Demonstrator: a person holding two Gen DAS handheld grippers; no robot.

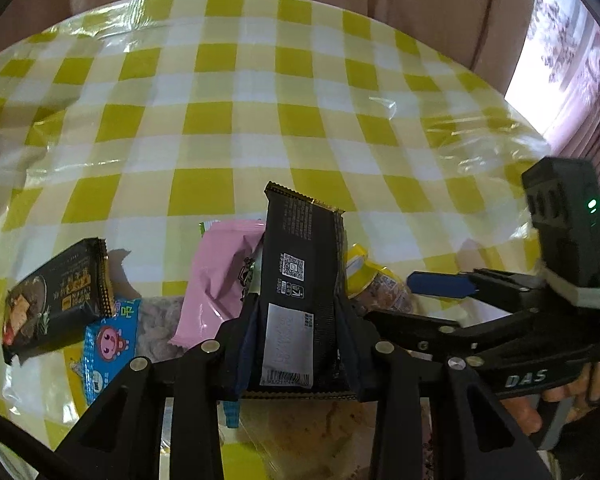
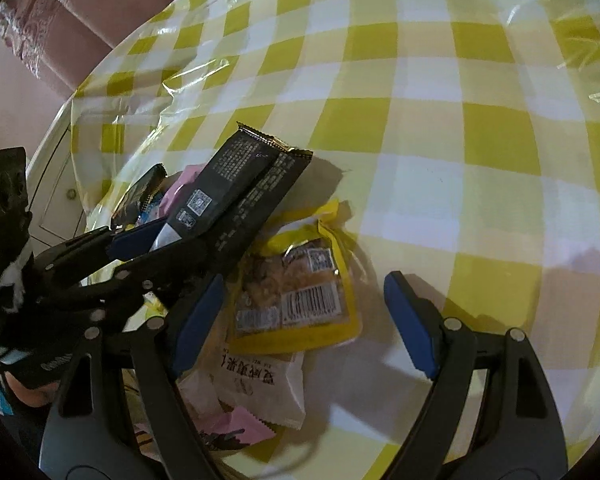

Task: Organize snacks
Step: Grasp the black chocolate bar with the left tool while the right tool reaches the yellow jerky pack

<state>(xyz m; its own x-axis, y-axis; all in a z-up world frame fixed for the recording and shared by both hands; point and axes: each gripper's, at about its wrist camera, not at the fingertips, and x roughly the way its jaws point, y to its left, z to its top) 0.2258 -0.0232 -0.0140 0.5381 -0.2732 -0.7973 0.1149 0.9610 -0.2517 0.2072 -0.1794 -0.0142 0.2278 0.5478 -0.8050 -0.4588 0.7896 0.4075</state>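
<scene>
My left gripper (image 1: 296, 320) is shut on a long black snack bar (image 1: 300, 264) and holds it lifted above a heap of snacks; the bar also shows in the right wrist view (image 2: 240, 188). Below lie a pink packet (image 1: 220, 276), a second black packet (image 1: 56, 300), a blue packet with a pig face (image 1: 108, 340) and a yellow packet (image 1: 374, 280). My right gripper (image 2: 304, 320) is open and empty, low over the yellow packet (image 2: 296, 292), with a white packet (image 2: 260, 384) under it. The right gripper also shows at the right of the left wrist view (image 1: 440, 284).
A round table with a yellow and white checked cloth (image 1: 260, 120) under clear plastic carries the heap near its front edge. A pink curtain (image 2: 80, 32) and a white cabinet (image 2: 60, 184) stand beyond the table's left rim.
</scene>
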